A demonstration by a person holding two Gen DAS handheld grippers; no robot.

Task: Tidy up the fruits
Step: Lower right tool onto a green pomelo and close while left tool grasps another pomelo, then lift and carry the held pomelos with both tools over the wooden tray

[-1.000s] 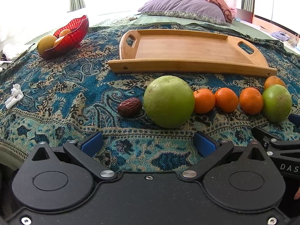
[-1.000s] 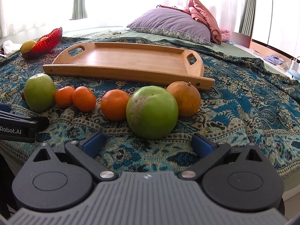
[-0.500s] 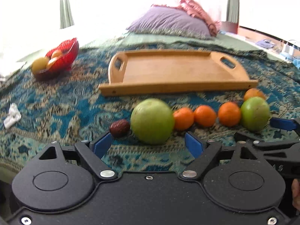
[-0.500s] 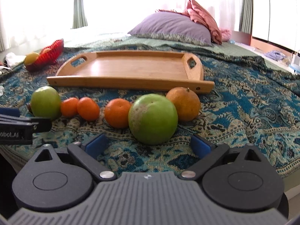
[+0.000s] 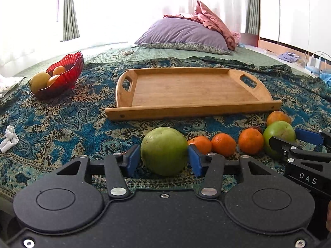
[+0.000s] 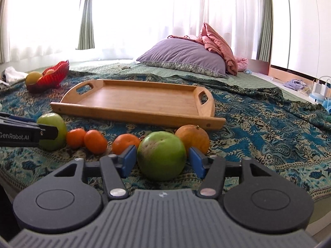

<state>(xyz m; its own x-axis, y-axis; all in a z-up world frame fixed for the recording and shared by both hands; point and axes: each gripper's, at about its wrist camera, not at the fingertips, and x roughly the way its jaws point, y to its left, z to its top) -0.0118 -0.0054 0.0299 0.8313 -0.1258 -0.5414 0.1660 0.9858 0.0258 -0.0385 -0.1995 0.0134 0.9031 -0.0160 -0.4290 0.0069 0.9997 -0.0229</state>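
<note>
A row of fruit lies on the patterned blanket in front of an empty wooden tray (image 5: 186,88) (image 6: 142,101). My left gripper (image 5: 164,160) has its blue pads on both sides of a large green fruit (image 5: 164,150) at the row's left end, closed against it. My right gripper (image 6: 162,160) has its pads against a green apple (image 6: 161,157) at the right end. Between them lie three small oranges (image 5: 223,144) (image 6: 95,143). A larger orange (image 6: 193,138) sits behind the apple. Both fruits rest on the blanket.
A red glass bowl (image 5: 62,72) with several fruits stands at the back left. A crumpled white tissue (image 5: 9,138) lies at the left. A purple pillow (image 5: 182,35) and pink cloth lie behind the tray. Chargers and clothes sit on the floor at the far right.
Both grippers moved forward and their fingers closed in from wide open onto the green fruits. The dark date beside the large green fruit is now hidden behind the left finger.
</note>
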